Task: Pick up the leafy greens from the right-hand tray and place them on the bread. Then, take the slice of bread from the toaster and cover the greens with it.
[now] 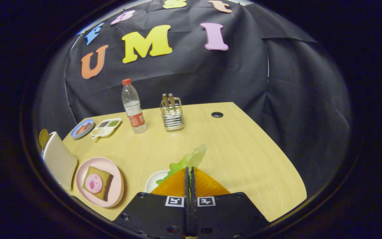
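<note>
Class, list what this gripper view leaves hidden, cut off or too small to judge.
- White tray: mostly hidden behind the gripper, shut on the leafy greens.
- Toaster: its far side is cut off at the edge.
- Divided dish: contents too small to identify.
- Small bowl: contents too small.

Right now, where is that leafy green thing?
The leafy greens are pinched between the closed fingers of the gripper, poking out just ahead of them above the small white tray, to the right of the pink plate with bread.
</note>
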{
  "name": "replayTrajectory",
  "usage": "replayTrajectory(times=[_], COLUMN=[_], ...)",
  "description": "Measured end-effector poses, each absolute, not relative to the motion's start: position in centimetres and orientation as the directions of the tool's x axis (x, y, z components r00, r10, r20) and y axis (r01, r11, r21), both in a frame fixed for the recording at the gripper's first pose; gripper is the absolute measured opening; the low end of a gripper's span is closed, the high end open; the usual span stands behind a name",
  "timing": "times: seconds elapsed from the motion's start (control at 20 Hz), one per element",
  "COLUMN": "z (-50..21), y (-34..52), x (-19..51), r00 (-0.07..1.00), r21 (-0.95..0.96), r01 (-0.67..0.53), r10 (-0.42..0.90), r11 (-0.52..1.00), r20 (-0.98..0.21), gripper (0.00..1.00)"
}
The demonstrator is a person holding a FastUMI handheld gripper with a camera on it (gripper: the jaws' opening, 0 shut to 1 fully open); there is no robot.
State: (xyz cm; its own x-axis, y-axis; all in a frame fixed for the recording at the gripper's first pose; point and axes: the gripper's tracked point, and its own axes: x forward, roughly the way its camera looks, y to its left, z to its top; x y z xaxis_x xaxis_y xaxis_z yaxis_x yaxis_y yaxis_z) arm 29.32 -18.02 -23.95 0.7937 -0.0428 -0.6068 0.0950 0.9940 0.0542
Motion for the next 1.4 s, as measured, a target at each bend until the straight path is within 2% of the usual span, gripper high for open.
replayTrajectory(times=[0.75, 1.4], z=[-16.4, -17.4], y=[-7.8, 8.4], x=[23.7, 20.5], r00=[0.861, 0.86], r21=[-0.005, -0.021], r01=[0.047, -0.061], r10=[-0.043, 0.042], r11=[0.999, 0.998], r20=[-0.507, -0.509], gripper=[0.0, 0.0])
